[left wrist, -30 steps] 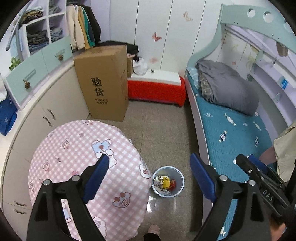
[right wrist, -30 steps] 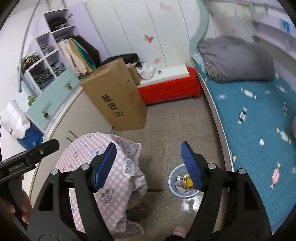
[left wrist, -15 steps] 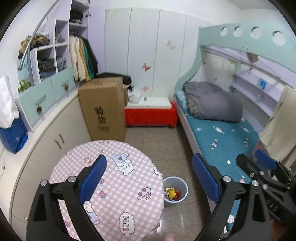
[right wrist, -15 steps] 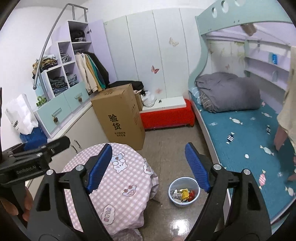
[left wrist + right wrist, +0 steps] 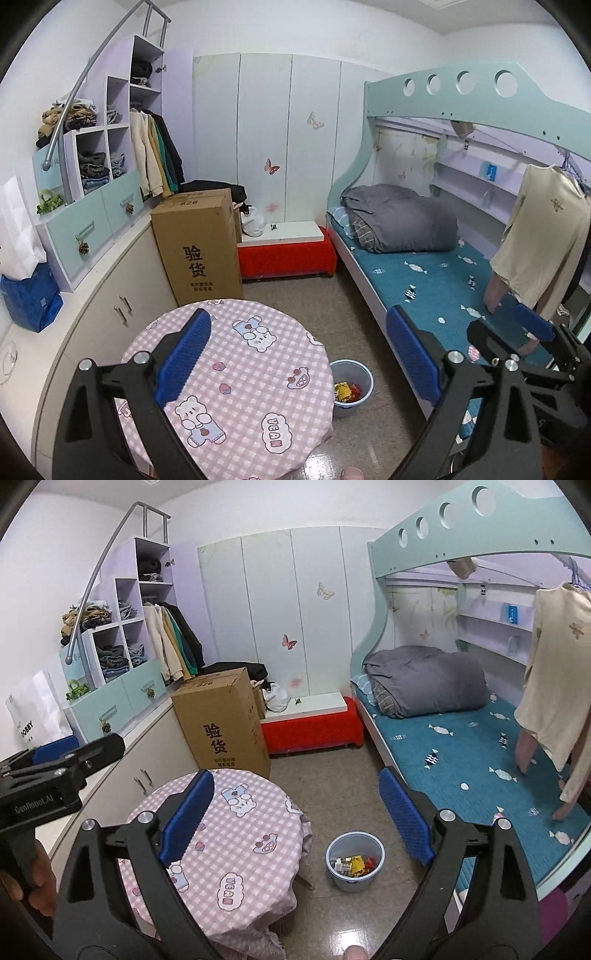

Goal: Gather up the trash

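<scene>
The trash bin point(image 5: 354, 860) with wrappers inside stands on the floor between the round worktop point(image 5: 236, 842) and the bed point(image 5: 480, 760), below our two empty, wide-open grippers, nearer the right gripper point(image 5: 295, 812) than the left gripper point(image 5: 299, 354), we judge.

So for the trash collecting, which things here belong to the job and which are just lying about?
Job:
- bin on the floor, wrappers inside
- left gripper, open, holding nothing
- right gripper, open, holding nothing

Lying about:
- round table
- cardboard box
- grey duvet
- hanging shirt
</scene>
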A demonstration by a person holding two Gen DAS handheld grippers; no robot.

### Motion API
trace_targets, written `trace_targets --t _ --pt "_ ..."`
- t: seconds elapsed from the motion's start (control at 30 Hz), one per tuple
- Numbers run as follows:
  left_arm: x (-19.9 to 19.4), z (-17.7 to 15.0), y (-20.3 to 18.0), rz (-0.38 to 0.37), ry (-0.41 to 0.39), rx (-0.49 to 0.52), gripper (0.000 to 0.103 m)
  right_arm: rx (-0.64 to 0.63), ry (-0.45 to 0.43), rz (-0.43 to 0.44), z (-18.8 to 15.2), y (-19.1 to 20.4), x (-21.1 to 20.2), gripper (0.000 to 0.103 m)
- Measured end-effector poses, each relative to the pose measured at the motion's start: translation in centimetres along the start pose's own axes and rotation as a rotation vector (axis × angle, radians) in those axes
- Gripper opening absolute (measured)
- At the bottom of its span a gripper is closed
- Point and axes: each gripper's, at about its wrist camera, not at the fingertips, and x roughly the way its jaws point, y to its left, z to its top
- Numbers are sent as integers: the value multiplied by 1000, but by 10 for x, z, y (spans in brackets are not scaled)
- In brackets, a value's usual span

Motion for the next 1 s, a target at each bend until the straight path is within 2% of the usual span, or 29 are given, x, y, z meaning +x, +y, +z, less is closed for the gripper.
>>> trace_targets --t 0.4,1.0 --pt "-21 -6 16 -1 -44 2 94 -16 -3 -4 -8 17 -14 90" --pt "-21 -6 27 2 -63 2 94 -43 15 21 -4 31 -2 90"
